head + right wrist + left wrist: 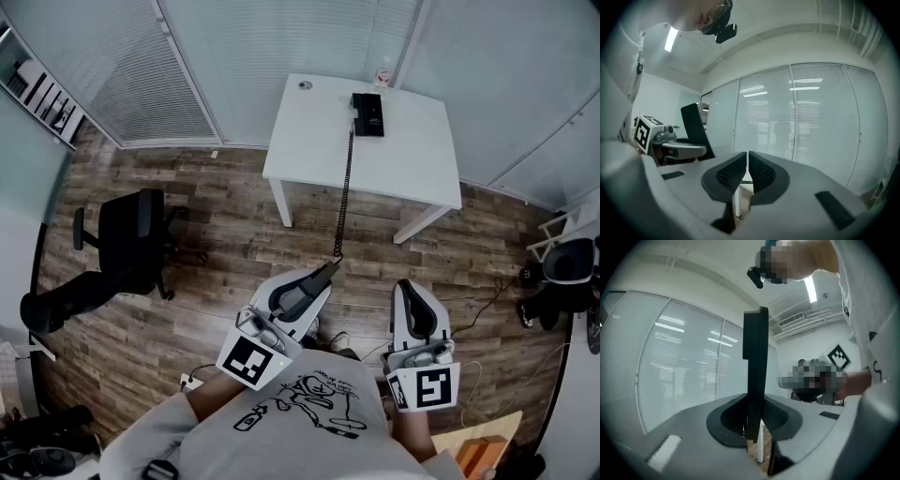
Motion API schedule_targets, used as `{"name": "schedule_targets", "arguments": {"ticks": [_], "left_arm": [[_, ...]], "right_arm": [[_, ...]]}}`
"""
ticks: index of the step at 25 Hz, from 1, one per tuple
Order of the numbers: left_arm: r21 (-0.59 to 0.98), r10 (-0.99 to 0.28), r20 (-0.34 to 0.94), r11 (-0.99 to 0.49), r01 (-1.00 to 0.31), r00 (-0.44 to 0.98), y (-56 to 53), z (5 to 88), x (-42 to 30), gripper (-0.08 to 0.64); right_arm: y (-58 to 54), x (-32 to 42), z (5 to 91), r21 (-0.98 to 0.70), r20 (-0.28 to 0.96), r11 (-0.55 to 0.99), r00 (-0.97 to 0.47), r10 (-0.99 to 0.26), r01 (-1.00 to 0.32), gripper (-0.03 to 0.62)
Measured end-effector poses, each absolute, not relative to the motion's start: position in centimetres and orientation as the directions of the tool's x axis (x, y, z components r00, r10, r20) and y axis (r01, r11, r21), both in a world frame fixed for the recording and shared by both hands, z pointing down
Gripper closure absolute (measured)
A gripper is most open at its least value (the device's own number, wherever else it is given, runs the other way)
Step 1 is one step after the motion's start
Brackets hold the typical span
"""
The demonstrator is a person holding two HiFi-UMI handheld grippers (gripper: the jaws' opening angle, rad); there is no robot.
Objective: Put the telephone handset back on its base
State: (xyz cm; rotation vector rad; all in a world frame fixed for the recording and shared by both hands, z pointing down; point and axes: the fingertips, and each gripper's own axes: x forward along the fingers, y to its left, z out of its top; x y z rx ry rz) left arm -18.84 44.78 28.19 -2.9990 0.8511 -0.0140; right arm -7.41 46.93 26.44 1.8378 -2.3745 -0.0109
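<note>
Handset held well short of the base, cord strung between

The left claw (317,281) is clamped on the upright handset (755,362); the right claw (746,171) is closed on nothing. The coiled cord (345,187) runs nearly straight up to the base (368,114) on the far worktop (412,155). Any pull away from the base could drag it off. Its cradle is too small to make out.
</note>
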Motion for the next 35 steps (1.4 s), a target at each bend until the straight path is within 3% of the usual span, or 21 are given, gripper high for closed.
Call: {"name": "schedule_targets", "arguments": {"ticks": [20,35], "left_arm": [[0.037,-0.544,0.011,-0.838,-0.544,0.839,41.2,28.9,-19.2,0.486],[-0.005,-0.533,0.097,-0.845,-0.535,0.84,29.6,30.7,-9.7,0.486]], "right_arm": [[42.8,-8.1,26.6,0.063,0.069,0.281,-0.277,-0.959,-0.958,0.575],[32.3,2.7,28.1,-0.011,0.063,0.233,-0.233,-0.97,-0.972,0.577]]}}
